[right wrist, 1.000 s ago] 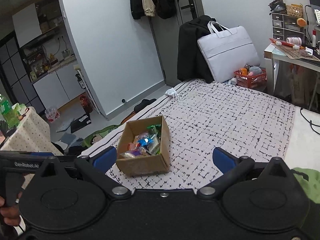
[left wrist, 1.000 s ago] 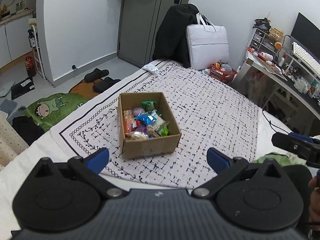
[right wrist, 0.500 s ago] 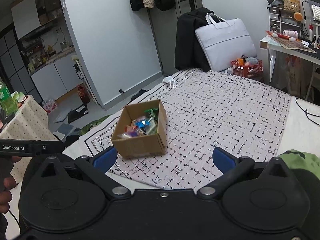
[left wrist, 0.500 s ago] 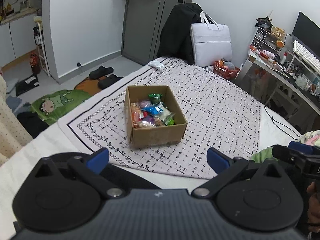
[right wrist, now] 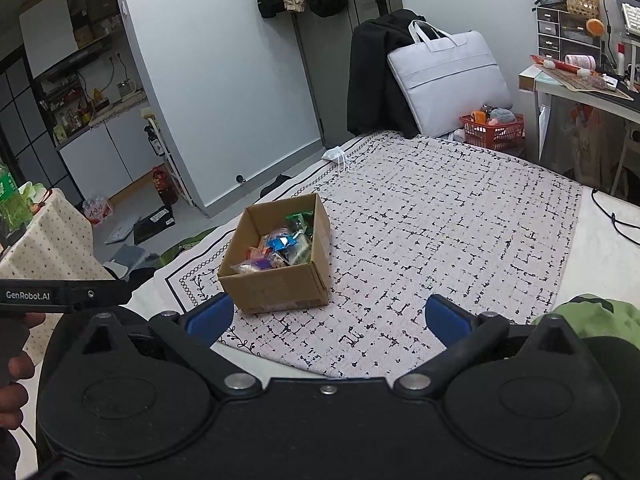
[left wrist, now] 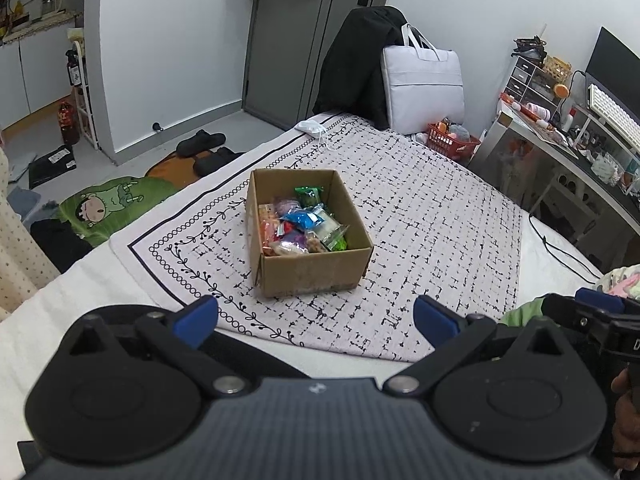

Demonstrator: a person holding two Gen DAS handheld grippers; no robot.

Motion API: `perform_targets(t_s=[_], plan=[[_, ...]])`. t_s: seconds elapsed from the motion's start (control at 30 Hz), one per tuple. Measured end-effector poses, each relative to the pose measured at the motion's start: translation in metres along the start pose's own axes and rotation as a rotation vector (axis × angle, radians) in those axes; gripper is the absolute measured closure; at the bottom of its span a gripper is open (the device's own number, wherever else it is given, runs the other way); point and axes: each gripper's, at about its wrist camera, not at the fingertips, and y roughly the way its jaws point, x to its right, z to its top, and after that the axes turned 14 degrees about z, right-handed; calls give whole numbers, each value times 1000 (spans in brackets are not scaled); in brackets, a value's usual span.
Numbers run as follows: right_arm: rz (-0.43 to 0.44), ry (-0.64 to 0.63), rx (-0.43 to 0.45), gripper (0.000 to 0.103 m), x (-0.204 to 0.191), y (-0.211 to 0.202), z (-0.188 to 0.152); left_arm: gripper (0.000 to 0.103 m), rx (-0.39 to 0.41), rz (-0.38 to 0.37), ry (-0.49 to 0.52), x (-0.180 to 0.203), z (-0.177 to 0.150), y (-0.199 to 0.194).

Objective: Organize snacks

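Bed nearer; snack box [left wrist: 308, 236] closer

I am in a small one-room home, where I sleep, work and cook. Near me is a bed spread with a white cloth printed with black dashes [left wrist: 432, 208]. At its far end a black coat draped over a chair [left wrist: 352, 60] stands beside a pale grey fabric carry bag [left wrist: 424, 80]. On the right is a cluttered white desk [right wrist: 580, 88] with small grey drawers [right wrist: 560, 36]. On the far left, white kitchen cabinets [right wrist: 100, 152] carry bottles and jars. Black slippers [left wrist: 200, 144] lie on the grey floor by the grey door [left wrist: 288, 32], next to a green cartoon floor mat [left wrist: 104, 204].
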Motion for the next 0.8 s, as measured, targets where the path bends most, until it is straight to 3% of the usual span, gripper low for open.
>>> perform_targets(t_s=[0.8], plan=[[-2, -6, 16, 0, 0, -5, 2, 0, 23, -3, -8, 1, 1, -9]])
